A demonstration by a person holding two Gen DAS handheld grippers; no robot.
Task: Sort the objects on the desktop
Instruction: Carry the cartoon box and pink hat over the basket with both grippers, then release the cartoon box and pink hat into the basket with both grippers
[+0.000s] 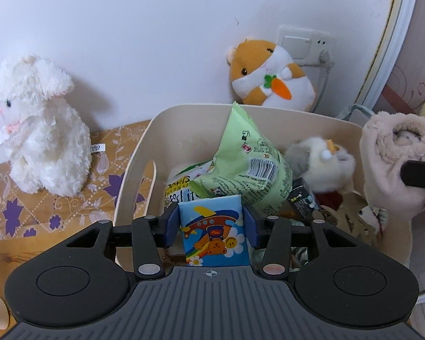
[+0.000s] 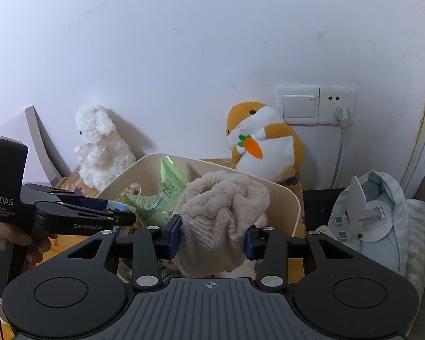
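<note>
The sorting looks well under way: the cream bin (image 1: 133,153) already holds a green snack bag (image 1: 249,158), another printed packet (image 1: 178,189), a small grey-and-white plush (image 1: 320,158), a dark little box (image 1: 300,201) and more soft things lower down that are too jumbled to name. Two items are on their way in. The left gripper (image 1: 211,228) is clamped on a tissue pack (image 1: 212,232), which hangs just over the near rim of the bin; the right gripper (image 2: 212,238) is closed on a beige sock (image 2: 223,221), held over the bin's right side. Still outside, by my reading, are the white rabbit (image 1: 39,124) and the hamster (image 1: 269,76) sitting on the worktop (image 1: 2,252) against the wall, though whether they belong in the bin cannot be told. The bin is smooth, rounded plastic with a slot handle; the snack bag is crinkled glossy film; the tissue pack is a soft, flat rectangle in slick printed wrap; the sock is ribbed knit with a fleecy lining, bunched and limp; both toys are deep-pile plush.
</note>
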